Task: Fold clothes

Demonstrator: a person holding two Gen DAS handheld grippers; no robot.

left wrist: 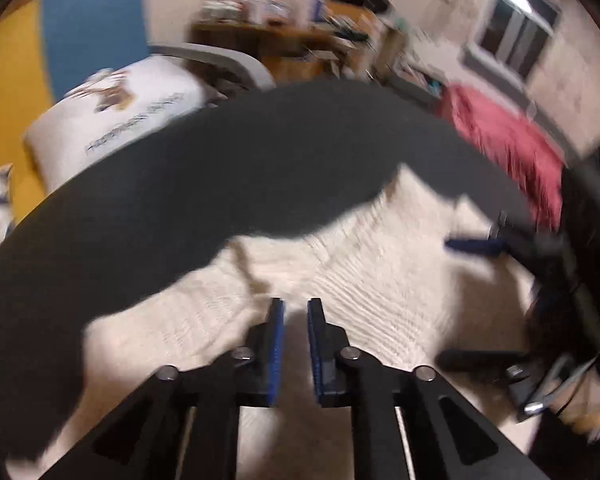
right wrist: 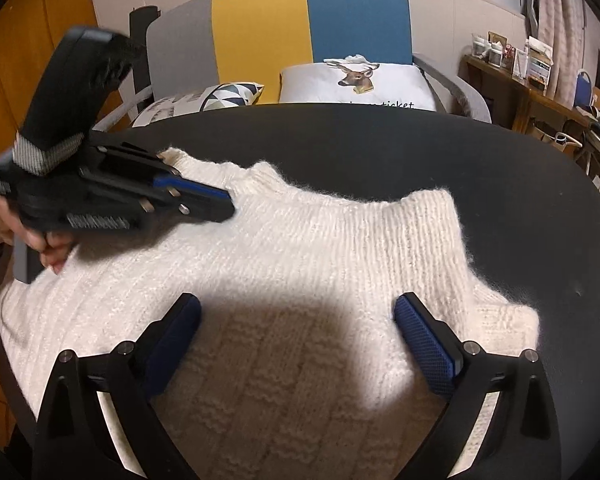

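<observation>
Your right gripper gapes empty over the white sweater; your left gripper, narrowly parted, holds nothing.

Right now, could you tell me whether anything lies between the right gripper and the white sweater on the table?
Nothing visible does. The right gripper hangs open directly over the sweater, which lies bare on the dark table. The left gripper is off at the sweater's far left corner, clear of that path.

Dark round table with a cream knitted sweater spread flat across its near side
</observation>
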